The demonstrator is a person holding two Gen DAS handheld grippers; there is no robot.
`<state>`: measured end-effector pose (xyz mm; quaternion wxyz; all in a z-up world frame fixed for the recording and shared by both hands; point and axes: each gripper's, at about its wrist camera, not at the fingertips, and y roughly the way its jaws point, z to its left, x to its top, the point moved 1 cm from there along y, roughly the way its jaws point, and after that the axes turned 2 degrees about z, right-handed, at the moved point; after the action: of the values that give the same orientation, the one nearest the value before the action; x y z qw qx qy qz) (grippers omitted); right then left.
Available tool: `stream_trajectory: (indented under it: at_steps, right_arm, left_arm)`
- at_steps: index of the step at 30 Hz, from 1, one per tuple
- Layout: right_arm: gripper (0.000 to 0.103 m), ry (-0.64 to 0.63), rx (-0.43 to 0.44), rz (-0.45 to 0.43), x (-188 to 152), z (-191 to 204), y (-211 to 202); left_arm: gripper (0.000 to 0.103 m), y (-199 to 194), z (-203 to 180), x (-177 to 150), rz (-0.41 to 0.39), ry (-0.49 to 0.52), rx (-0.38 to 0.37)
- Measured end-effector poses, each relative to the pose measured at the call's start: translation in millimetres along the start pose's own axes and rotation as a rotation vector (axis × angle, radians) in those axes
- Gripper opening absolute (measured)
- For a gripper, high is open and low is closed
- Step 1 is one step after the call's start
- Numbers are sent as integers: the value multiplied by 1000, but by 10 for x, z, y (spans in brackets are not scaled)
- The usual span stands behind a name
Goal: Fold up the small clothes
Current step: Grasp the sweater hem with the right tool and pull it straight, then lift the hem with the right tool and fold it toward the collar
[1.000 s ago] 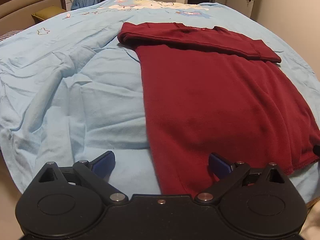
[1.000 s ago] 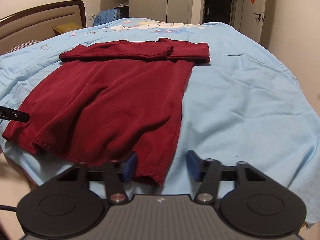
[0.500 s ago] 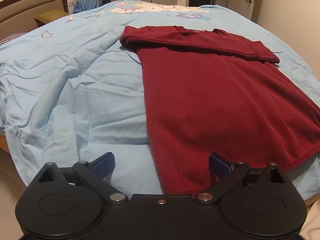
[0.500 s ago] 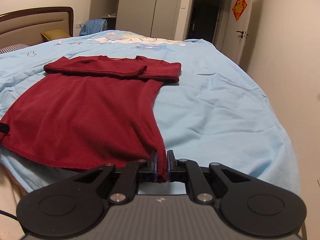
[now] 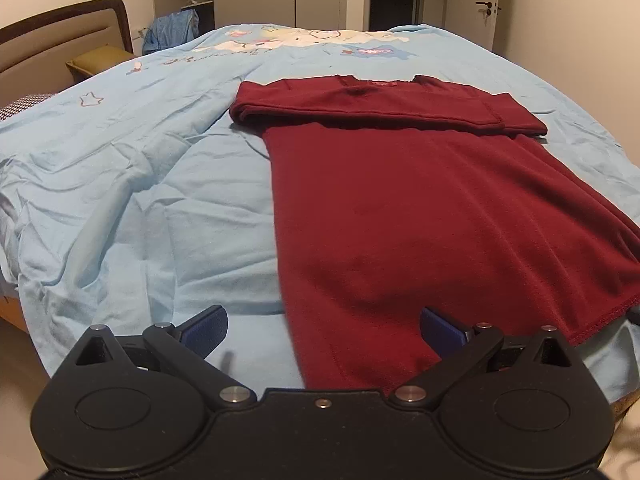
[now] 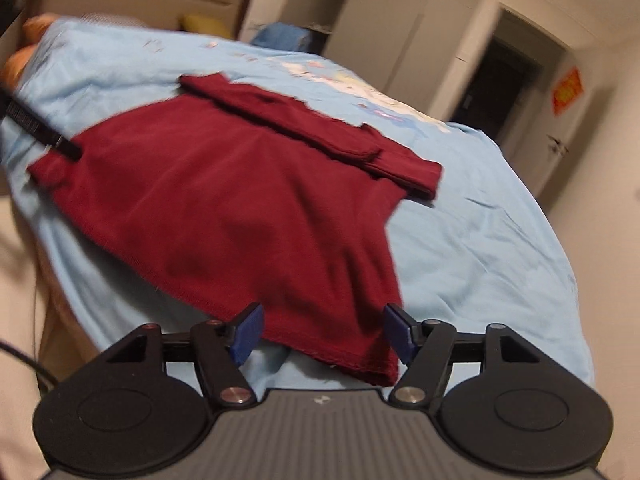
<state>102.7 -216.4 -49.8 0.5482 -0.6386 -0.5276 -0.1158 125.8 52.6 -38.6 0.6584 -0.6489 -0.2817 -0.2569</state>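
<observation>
We count one dark red top, spread flat on the bed over a light blue sheet, hem toward us, both sleeves folded across the chest near the collar. One garment only. One olive pillow by the headboard, one blue bundle of cloth beyond it, one door with a red ornament on it.

Hard to read: right wrist view is motion-blurred and tilted, so hem detail there is soft. The near left corner of the hem is cut off behind the left gripper body in its own view. A thin black bar crosses the far hem corner in the right view; we cannot tell what it is.

Left gripper: fingers wide apart, holding nothing. The top's left side edge runs between them; the right pad sits over the fabric, but we cannot tell if it touches.

Right gripper: fingers also well apart, straddling the near right hem corner. Cloth lies between the pads, not clamped. The corner droops slightly over the bed edge.
</observation>
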Motion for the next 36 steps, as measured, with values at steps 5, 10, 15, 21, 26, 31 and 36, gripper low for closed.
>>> stream_trajectory:
  at_steps: [5, 10, 15, 21, 26, 31, 36]
  right_arm:
    - [71, -247, -32, 52, -27, 295, 165]
    - [70, -485, -78, 41, -58, 548, 268]
    - [46, -519, -65, -10, 16, 586, 254]
    - [19, -300, 81, -34, 316, 309, 178]
    - [19, -87, 126, -68, 634, -46, 257]
    - [19, 44, 140, -66, 845, -388, 589]
    - [19, 164, 161, -26, 966, -602, 935]
  left_arm:
    - [102, -47, -61, 5, -28, 20, -11]
    - [102, -103, -153, -20, -58, 57, -45]
    - [102, -164, -286, -42, -97, 134, -88]
    - [102, -210, -485, -70, -136, 243, -145]
    - [102, -215, -673, -116, -149, 348, -171]
    - [102, -157, -821, -155, -133, 439, -122]
    - [102, -55, -760, -144, -82, 422, -71]
